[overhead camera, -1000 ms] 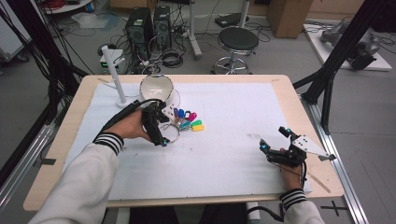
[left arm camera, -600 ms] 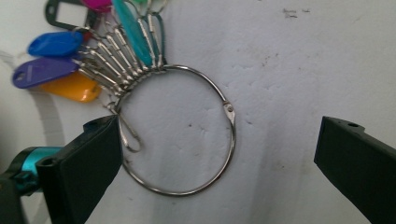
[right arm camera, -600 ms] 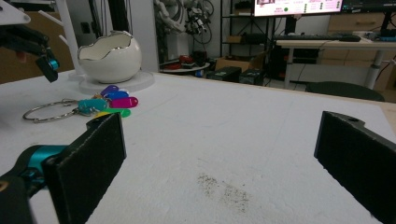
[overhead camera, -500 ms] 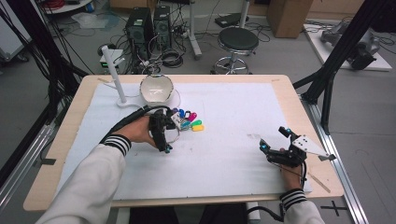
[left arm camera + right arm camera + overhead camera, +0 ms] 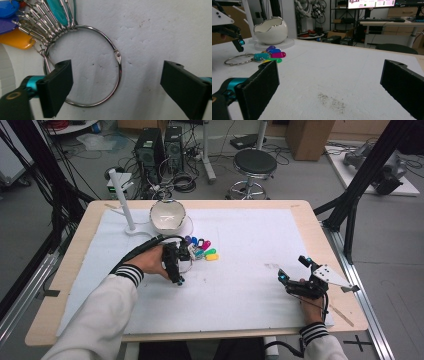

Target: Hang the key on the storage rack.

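My left gripper [image 5: 117, 87] hangs over the large silver metal key ring [image 5: 82, 65], jaws spread wide and empty; one jaw overlaps the ring's left rim. The ring lies flat on the white foam mat [image 5: 250, 265], its coloured plastic key tags [image 5: 202, 249] fanning toward the white egg-shaped bowl [image 5: 167, 215]. My right gripper [image 5: 295, 270], wide open and empty, rests near the right edge.

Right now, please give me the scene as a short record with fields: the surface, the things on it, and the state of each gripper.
surface: white mat on a wooden table
key ring: large metal ring lying flat on the mat, coloured tags bunched on one side
bowl: white egg-shaped bowl on a round white base, beyond the tags
stand: white post left of the bowl
left gripper: open, fingers on either side of part of the ring, not closed on it
right gripper: open, over bare mat, apart from the ring
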A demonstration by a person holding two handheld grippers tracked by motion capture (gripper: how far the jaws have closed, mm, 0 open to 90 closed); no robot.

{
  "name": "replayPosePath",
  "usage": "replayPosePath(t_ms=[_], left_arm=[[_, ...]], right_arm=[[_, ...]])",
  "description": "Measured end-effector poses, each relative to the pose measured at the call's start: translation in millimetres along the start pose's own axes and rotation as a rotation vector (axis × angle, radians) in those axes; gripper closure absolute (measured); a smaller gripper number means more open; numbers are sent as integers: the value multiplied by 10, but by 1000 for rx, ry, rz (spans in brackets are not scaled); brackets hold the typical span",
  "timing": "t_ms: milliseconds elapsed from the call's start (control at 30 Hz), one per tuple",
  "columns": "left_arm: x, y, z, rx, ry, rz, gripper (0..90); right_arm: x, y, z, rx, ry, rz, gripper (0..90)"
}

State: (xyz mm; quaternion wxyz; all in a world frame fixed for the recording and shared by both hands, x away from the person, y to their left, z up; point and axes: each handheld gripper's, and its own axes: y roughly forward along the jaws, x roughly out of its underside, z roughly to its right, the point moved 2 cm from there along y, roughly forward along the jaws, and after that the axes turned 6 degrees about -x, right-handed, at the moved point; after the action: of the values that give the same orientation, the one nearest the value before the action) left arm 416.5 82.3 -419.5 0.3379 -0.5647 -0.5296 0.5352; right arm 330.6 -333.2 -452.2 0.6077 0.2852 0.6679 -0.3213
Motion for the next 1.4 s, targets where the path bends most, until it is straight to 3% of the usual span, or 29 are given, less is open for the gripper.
replayPosePath(t_ms=[433, 533, 800, 1400], left_arm=[[-7, 10, 2, 29, -19, -47, 316], [-23, 0, 1, 45, -33, -55, 393], [-68, 16, -6, 43, -36, -95, 510], [-87, 44, -16, 37, -14, -133, 680]], right_arm=[[-1, 3, 10, 0, -10, 6, 16], [0, 0, 0, 0, 0, 0, 16], [-1, 0, 4, 0, -4, 2, 16], [-1, 0, 4, 0, -4, 2, 16]])
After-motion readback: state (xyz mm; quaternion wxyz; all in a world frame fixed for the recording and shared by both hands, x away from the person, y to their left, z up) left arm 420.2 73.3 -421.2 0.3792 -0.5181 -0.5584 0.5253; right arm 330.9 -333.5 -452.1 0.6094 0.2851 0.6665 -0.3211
